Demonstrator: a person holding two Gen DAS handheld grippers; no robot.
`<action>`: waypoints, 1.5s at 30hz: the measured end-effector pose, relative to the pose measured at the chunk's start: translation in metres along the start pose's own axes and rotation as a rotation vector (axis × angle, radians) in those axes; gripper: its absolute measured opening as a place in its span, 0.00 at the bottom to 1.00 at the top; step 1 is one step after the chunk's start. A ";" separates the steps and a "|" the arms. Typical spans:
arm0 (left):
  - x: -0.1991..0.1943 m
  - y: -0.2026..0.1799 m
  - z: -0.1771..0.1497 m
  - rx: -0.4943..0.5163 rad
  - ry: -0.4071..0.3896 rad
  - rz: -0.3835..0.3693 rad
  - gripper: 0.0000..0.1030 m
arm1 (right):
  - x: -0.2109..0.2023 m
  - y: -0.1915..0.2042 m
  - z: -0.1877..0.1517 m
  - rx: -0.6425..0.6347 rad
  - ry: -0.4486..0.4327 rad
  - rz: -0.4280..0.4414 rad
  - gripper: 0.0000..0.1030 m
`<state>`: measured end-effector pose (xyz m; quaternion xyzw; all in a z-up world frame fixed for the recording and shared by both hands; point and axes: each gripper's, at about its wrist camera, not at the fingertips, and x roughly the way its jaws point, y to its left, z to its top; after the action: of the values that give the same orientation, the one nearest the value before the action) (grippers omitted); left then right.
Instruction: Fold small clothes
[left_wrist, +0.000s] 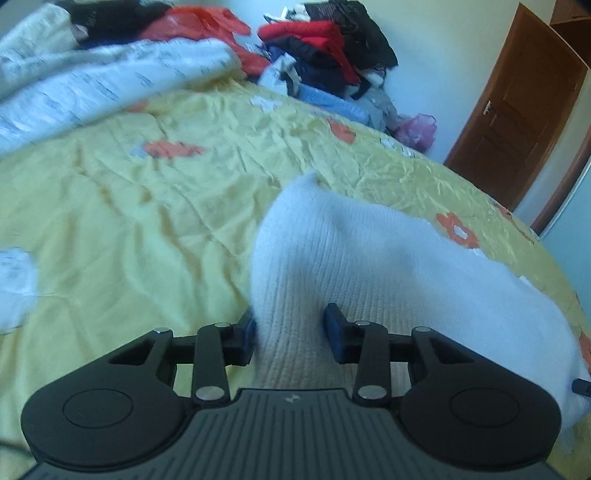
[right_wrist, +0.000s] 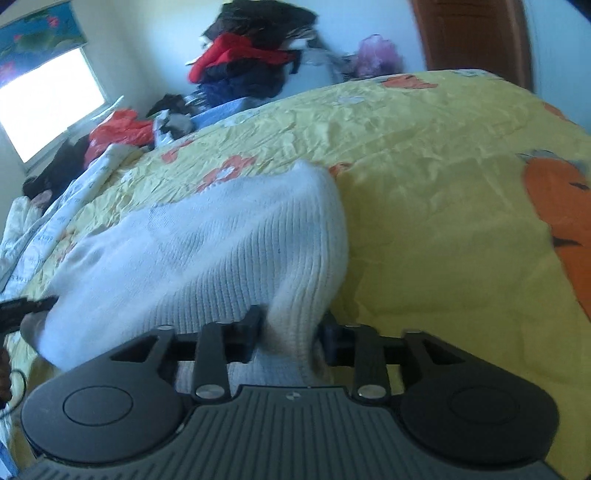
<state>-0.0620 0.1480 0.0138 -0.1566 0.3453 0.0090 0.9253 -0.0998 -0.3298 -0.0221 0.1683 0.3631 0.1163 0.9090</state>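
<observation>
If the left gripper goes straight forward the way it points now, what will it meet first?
Most likely the white knitted garment: it already lies between the fingers of the left gripper and bulges up directly ahead. Beyond it is the yellow bedspread. Depth is hard to judge in this blurred fisheye view.

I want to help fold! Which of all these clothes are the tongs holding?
The white ribbed knit, pinched by the left tongs and right tongs over the yellow bedspread. The red, black and blue clothes sit piled by the wall.
</observation>
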 end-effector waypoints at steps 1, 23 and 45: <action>-0.011 0.002 -0.002 0.001 -0.027 0.004 0.37 | -0.010 0.000 -0.002 0.016 -0.021 -0.010 0.55; -0.014 0.007 -0.036 -0.083 -0.060 -0.015 0.68 | 0.205 0.226 0.073 -0.485 0.170 0.134 0.80; -0.009 0.045 -0.038 -0.672 0.007 -0.201 0.69 | 0.157 0.241 0.044 -0.415 0.046 0.201 0.93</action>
<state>-0.0988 0.1808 -0.0198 -0.4857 0.3088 0.0305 0.8172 0.0209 -0.0662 0.0039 0.0105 0.3336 0.2821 0.8995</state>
